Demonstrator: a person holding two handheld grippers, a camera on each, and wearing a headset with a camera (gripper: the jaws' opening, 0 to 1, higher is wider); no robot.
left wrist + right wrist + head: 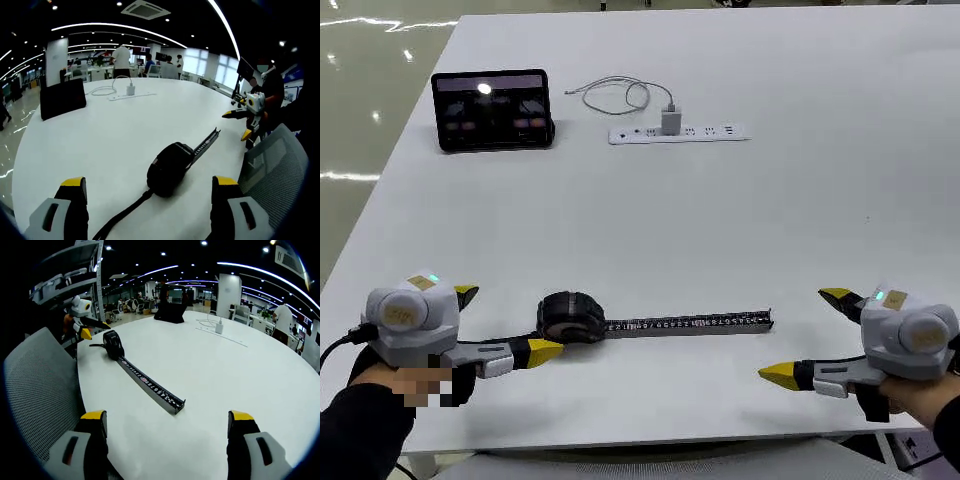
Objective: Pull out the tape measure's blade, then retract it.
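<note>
Left gripper [506, 320]: jaws spread wide, holding nothing. It rests low over the near left edge of the white table [720, 220]. The yellow tip of its near jaw lies just beside the tape measure case [571, 317]. In the left gripper view the case sits ahead of the jaws, in the gap between them, and touches neither. A dark strap [125, 215] runs from the case back toward the gripper.

Right gripper [805, 333]: jaws spread wide, holding nothing. It is at the near right edge of the table, pointing toward the left gripper.

Tape measure: the black case lies on the table near the front edge. The blade [690, 322] is extended and lies flat on the table, running from the case toward the right gripper with its printed scale facing up. The end hook [179, 405] lies near the right gripper's tips but apart from them.

Far side of the table:
- A dark tablet [492, 108] stands propped up at the left.
- A white power strip [678, 133] lies to its right, with a charger [670, 122] plugged in.
- A white cable [610, 95] is looped beside it.

A grey mesh chair [40, 390] stands against the near edge of the table.
</note>
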